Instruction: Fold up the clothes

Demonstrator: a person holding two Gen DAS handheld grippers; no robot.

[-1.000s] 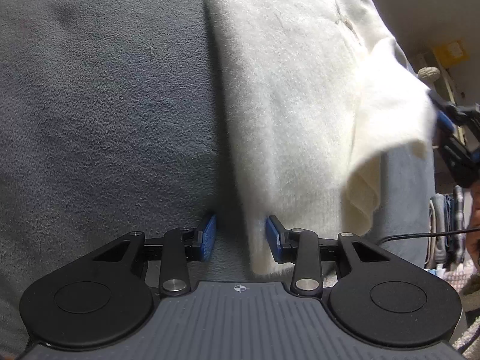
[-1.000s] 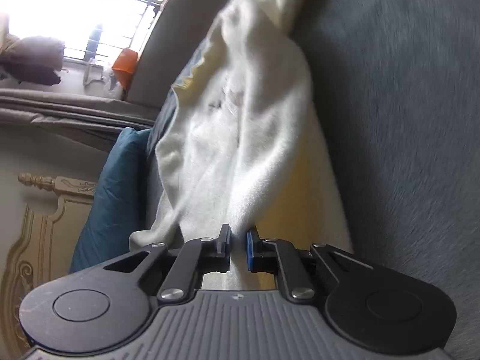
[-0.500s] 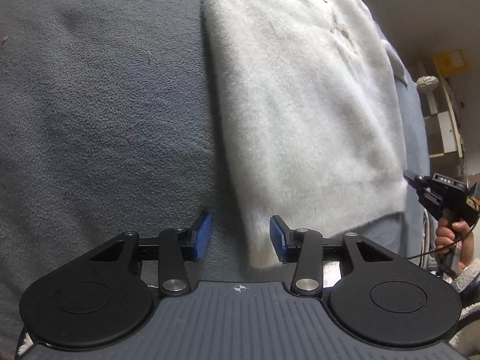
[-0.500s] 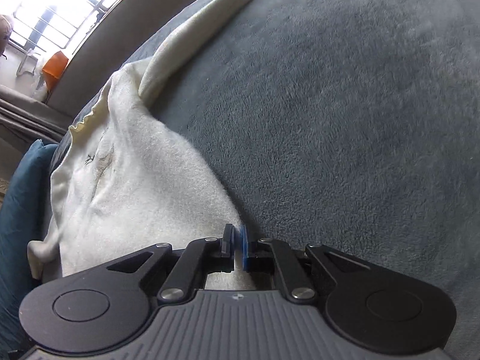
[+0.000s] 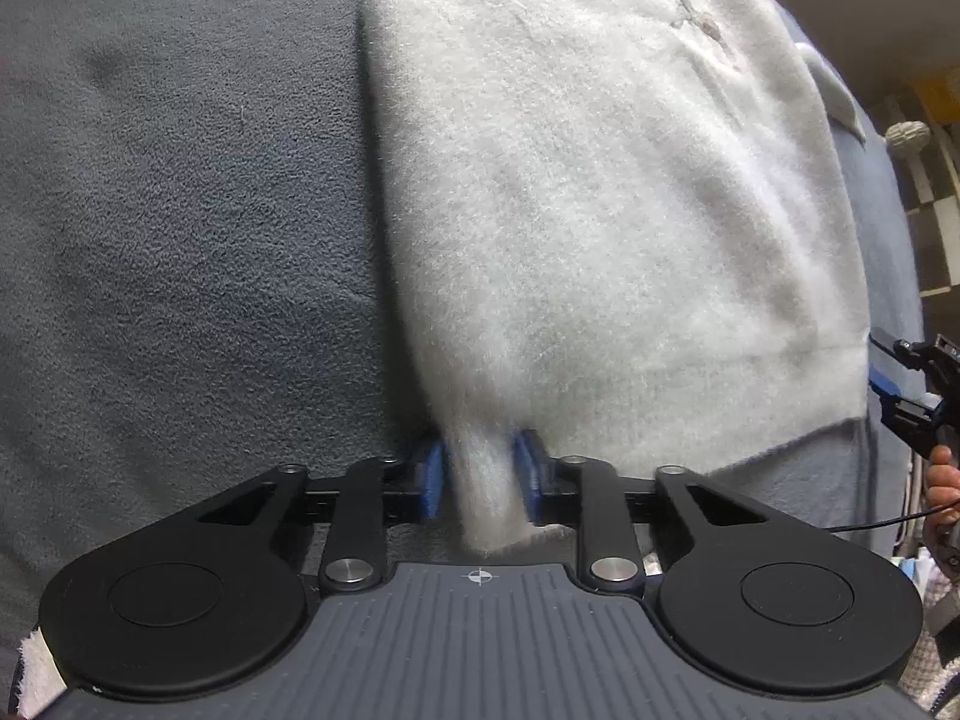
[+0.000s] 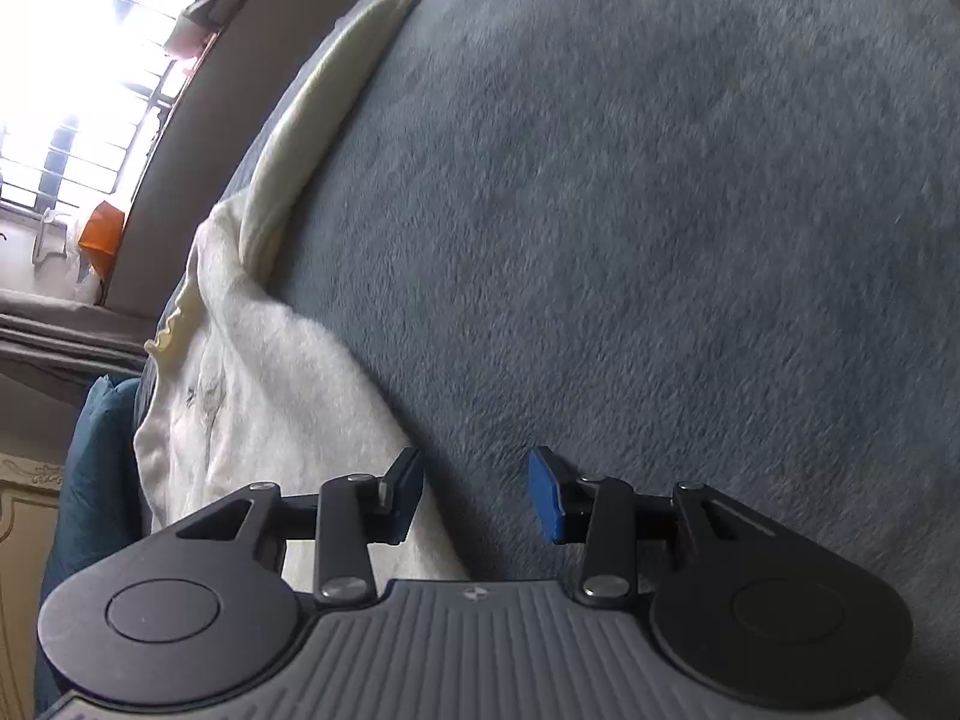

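Note:
A white fuzzy sweater point(image 5: 600, 210) lies flat on the grey fleece blanket point(image 5: 180, 240). My left gripper point(image 5: 480, 471) is closing, and its blue pads pinch the sweater's near left corner, which bunches up between them. At the far right edge of the left wrist view my right gripper point(image 5: 906, 384) sits by the sweater's other bottom corner. In the right wrist view the right gripper point(image 6: 477, 495) is opening; only blanket point(image 6: 660, 240) shows between its pads. The sweater's point(image 6: 270, 384) edge runs under its left finger point(image 6: 405, 489). A cream sleeve point(image 6: 318, 114) stretches away.
A person's hand point(image 5: 942, 474) holds the right gripper's handle. A dark blue pillow point(image 6: 90, 480) lies left of the sweater. Beyond the bed are a bright barred window point(image 6: 60, 60), an orange object point(image 6: 102, 237) on the sill and shelving point(image 5: 924, 150).
The right gripper laid the lifted flap of the sweater flat, then let go and opened. The left gripper's jaws closed onto the sweater's near corner.

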